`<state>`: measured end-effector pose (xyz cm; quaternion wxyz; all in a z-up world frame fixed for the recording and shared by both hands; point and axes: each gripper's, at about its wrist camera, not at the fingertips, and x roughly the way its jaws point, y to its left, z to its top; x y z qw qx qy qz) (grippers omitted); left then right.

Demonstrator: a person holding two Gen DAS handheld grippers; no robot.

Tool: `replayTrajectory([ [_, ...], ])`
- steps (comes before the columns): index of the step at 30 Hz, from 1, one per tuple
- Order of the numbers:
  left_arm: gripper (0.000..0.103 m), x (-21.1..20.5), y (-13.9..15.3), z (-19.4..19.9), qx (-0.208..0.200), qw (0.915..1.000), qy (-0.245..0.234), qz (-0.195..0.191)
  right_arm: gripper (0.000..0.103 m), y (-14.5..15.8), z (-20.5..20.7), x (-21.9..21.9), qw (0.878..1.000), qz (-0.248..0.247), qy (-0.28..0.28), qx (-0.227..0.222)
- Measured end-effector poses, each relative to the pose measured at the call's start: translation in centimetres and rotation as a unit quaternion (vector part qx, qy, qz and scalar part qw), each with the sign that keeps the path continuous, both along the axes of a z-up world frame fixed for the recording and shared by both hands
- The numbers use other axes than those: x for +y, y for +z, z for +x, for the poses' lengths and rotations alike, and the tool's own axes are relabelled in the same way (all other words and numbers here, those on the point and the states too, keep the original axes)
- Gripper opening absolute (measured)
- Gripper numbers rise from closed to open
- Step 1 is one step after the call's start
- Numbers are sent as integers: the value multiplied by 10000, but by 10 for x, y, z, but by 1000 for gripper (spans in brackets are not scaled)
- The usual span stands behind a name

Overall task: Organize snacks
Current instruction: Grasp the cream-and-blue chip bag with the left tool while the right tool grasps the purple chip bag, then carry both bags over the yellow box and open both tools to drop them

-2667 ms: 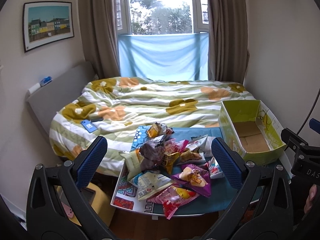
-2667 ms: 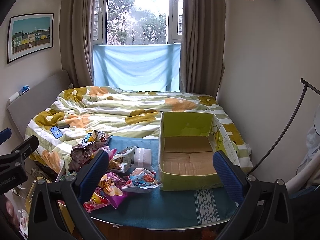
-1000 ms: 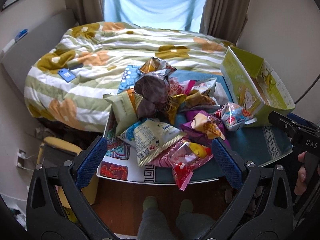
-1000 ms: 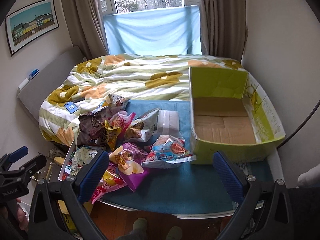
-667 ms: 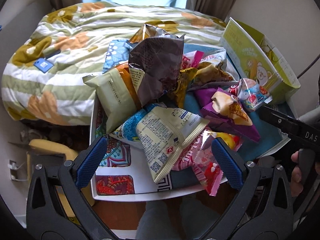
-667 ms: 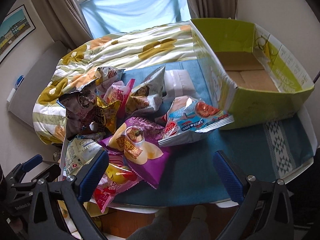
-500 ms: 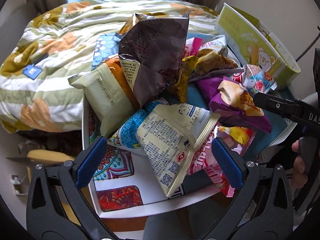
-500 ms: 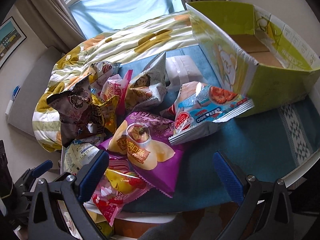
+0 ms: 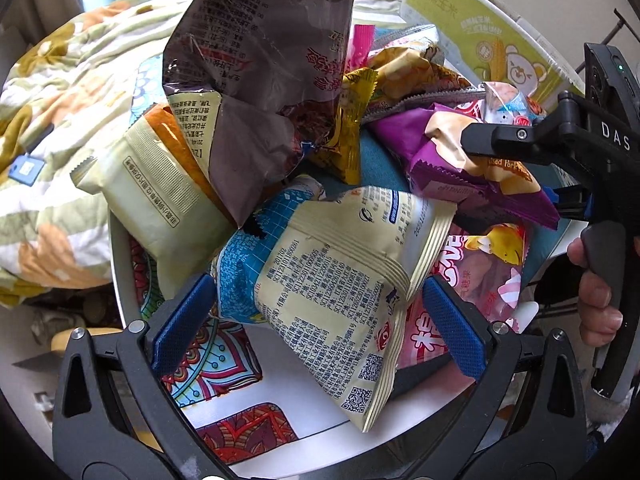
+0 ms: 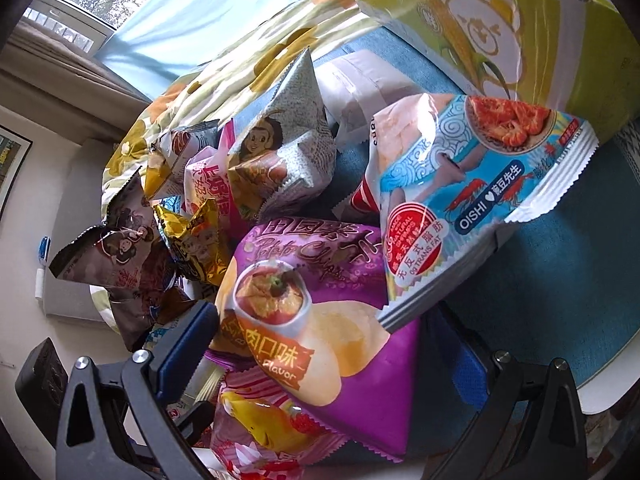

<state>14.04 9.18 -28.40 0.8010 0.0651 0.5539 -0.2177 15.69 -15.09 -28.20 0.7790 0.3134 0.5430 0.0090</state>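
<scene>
A heap of snack bags lies on a table. My left gripper [image 9: 316, 316] is open with its blue pads either side of a cream snack bag [image 9: 344, 300] that lies back side up. My right gripper [image 10: 320, 348] is open around a purple potato chips bag [image 10: 320, 320]; that bag also shows in the left wrist view [image 9: 472, 168]. A blue Oishi prawn cracker bag [image 10: 472, 184] leans on the purple one. A brown bag [image 9: 264, 72] stands tall behind the cream one. The green cardboard box [image 10: 500, 28] is at the far right.
A pink marshmallow bag [image 9: 480, 280] lies right of the cream bag. A beige bag [image 9: 160, 196] and a gold bag [image 10: 196, 244] sit in the heap. The table [image 9: 280, 412] has a white patterned edge and a blue cloth [image 10: 560, 280]. A bed with a flowered quilt [image 9: 60, 92] lies behind.
Both grippers have moved down and forward, close to the snack heap. The left pads now flank the cream bag and the right pads flank the purple bag. Both stay open.
</scene>
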Motion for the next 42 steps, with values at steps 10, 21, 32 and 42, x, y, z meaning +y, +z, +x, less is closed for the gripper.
replayTrajectory([
  [10,77,-12,0,-4,-182,9991,-268,290,103,-12,3,-8,9987,476,-196,23],
  [21,57,-3,20,-16,-396,9985,-309,224,68,-4,3,-4,9989,417,-91,-177],
  [32,56,-1,54,-41,-672,9971,-343,36,57,23,-13,-1,9982,425,-127,-405],
  [42,56,9,105,-68,-1043,9942,-212,-168,57,64,-28,-3,9965,398,-39,-729],
])
